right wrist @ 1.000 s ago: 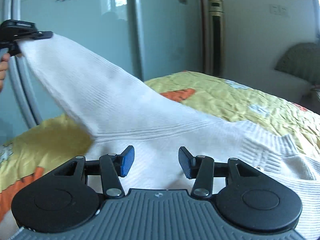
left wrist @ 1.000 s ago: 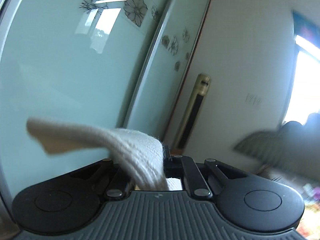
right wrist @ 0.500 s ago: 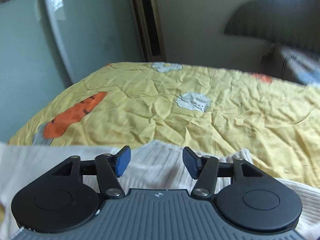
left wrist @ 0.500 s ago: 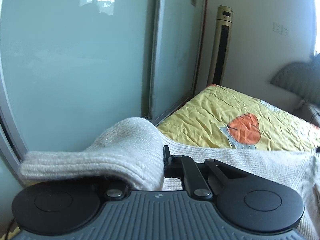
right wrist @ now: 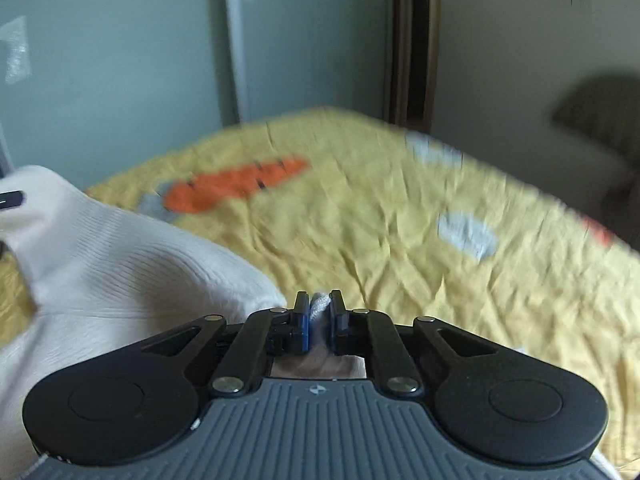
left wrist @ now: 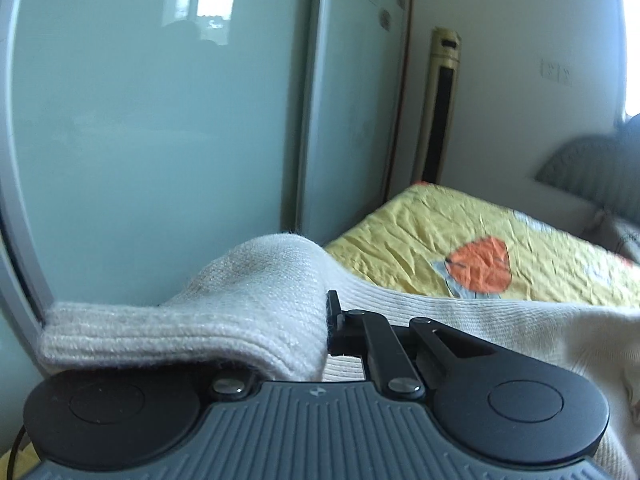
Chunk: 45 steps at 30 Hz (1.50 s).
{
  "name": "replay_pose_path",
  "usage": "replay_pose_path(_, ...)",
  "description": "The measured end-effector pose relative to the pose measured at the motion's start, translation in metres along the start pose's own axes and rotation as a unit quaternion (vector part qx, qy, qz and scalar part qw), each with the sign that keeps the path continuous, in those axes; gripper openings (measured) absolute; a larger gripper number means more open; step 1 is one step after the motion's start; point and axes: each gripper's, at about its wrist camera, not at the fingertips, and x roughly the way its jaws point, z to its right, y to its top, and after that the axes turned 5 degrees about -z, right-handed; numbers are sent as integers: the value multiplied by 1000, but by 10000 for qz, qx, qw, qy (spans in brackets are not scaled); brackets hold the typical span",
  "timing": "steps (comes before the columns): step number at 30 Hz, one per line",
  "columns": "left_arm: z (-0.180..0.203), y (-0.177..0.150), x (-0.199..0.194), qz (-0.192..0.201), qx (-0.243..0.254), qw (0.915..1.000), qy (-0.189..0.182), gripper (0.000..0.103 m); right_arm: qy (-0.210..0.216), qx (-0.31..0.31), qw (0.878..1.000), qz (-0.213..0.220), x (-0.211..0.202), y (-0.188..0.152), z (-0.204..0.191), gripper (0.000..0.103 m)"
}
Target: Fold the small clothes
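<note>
Surface: yellow bed (right wrist: 400, 216).
Left hand-held gripper (left wrist: 326, 320): clenched on sweater (right wrist: 120, 264) cuff.
Right hand-held gripper (right wrist: 319, 316): just closed, pinching sweater edge.
Axis: sweater spans between both.

- We see one garment: a cream-white ribbed knit sweater (right wrist: 120, 264).
- It lies spread over the near part of the yellow bed cover (right wrist: 400, 216).
- Its ribbed cuff (left wrist: 160, 336) is lifted and droops sideways.
- A small bunched fold (right wrist: 319, 304) is pinched up at its edge.
</note>
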Motion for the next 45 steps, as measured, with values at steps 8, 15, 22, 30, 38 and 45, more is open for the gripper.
replay_pose_path(8, -15, -7, -8, -129, -184, 9997, 51, 7, 425, -1438, 9886, -149, -67, -69, -57, 4)
replay_pose_path(15, -10, -7, -8, -163, -191, 9997, 50, 7, 378, -1062, 9936, 41, -76, -53, -44, 16)
replay_pose_path(22, -9, -9, -9, -138, -129, 9997, 124, 7, 67, -289, 9964, 788, -53, -14, 0, 79)
replay_pose_path(30, 2, -15, -5, -125, 98, 9995, 274, 7, -328, 842, 9953, -352, 56, 21, 64, 73)
replay_pose_path(38, 1, -15, -4, -108, -24, 9996, 241, 7, 249, 606, 9966, -506, 89, 9, 48, 14)
replay_pose_path(45, 3, -11, -1, -16, -194, 9989, 437, 7, -1197, -443, 9918, -33, 83, 16, 9, 9)
